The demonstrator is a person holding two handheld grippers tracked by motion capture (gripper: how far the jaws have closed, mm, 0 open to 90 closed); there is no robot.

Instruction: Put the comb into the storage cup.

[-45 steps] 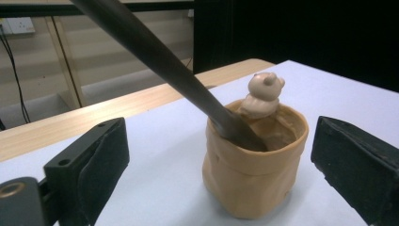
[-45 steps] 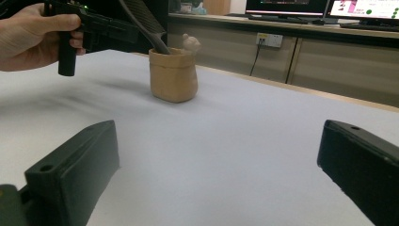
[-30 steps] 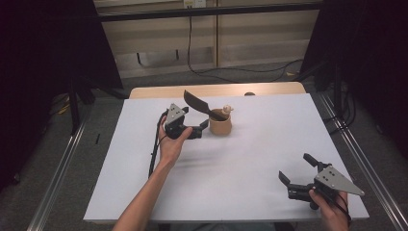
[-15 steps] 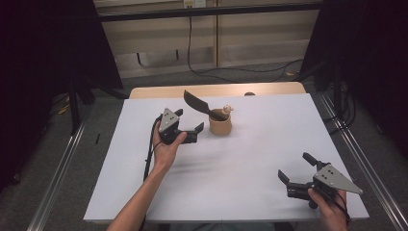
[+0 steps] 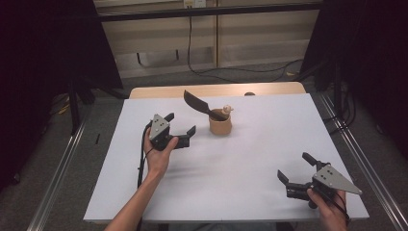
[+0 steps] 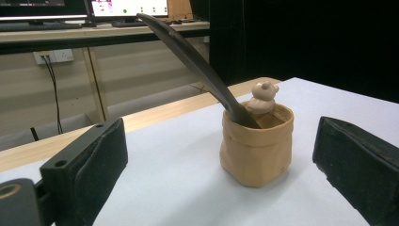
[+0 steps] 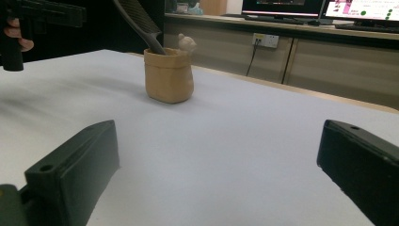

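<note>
A tan, bag-shaped cup [image 5: 220, 127] stands on the white table [image 5: 250, 159], back of centre. A black spoon [image 5: 197, 103] leans out of it to the left, and a small beige figure [image 5: 227, 109] sits at its rim. My left gripper [image 5: 181, 123] hovers open just left of the cup, apart from it. In the left gripper view the cup [image 6: 256, 146] and spoon [image 6: 188, 52] stand ahead between the spread jaws. My right gripper [image 5: 294, 166] is open and empty near the front right edge; its view has the cup [image 7: 168, 75] far off.
A wooden strip [image 5: 216, 90] borders the table's far edge. Metal rails [image 5: 57, 178] run along the floor on both sides. A cable trails from the left gripper down the forearm [image 5: 142, 168]. Bare white table lies between the two grippers.
My left gripper has drawn back to the left, away from the cup, still open. The right gripper, cup and spoon have stayed put.
</note>
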